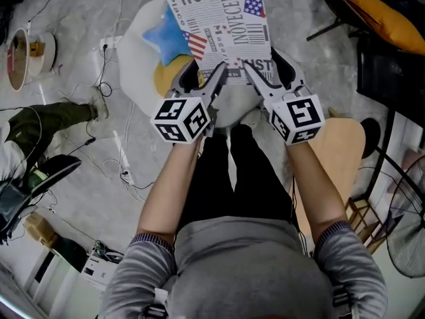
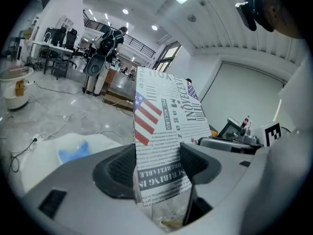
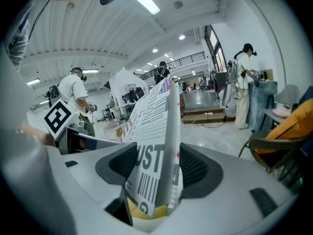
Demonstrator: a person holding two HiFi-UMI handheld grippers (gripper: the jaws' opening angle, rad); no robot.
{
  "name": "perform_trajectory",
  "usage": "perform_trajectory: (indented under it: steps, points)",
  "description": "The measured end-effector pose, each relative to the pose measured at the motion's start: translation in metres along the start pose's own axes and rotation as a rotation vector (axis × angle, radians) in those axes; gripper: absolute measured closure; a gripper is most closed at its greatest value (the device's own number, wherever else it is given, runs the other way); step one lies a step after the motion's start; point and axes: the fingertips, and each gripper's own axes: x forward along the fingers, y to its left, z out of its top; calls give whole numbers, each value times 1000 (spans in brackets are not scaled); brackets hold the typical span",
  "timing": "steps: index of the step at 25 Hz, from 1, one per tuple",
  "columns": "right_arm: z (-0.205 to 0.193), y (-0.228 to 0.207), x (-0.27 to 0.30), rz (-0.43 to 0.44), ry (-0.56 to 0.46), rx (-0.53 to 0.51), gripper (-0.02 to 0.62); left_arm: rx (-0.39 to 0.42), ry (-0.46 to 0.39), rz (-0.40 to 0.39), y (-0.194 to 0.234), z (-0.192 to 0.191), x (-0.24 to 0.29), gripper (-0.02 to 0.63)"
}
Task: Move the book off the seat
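1. Book (image 1: 222, 22), newsprint-patterned with flag patches: we are holding it by its near edge over the white seat (image 1: 133, 65).
2. Left hand-held gripper (image 1: 201, 78): we are clamping its jaws on the book's near left corner.
3. Right hand-held gripper (image 1: 265, 72): we are clamping its jaws on the near right corner.
4. Blue star cushion (image 1: 166, 38) is lying on the seat at the book's left edge.

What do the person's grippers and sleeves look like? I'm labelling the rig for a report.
The left gripper and right gripper are grey with black ribbed pads. Each carries a white cube with black square markers. The sleeves are grey, with dark striped cuffs.
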Motion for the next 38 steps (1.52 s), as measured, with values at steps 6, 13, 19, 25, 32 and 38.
perform_trajectory:
  steps: [6,13,19,25,32,38]
  points:
    - [-16,-8,22,-2,-41,-44,311,19,-13,-17,21,-12,19,295]
    - [-38,-14,52,72,-162,-24,312,143,-77,32,44,-16,29,295]
    - [-17,-1,23,61,-267,-32,316,260,-121,-21,15,11,7,295]
    - [12,45,-27,-34,-359,-56,318,385,-181,-134,-19,41,-49,295]
    - [28,76,-73,-235,-362,-70,335,458,-166,-344,-47,57,-75,296]
    - [32,36,-21,-275,-259,-81,336,408,-133,-377,-17,72,-14,296]
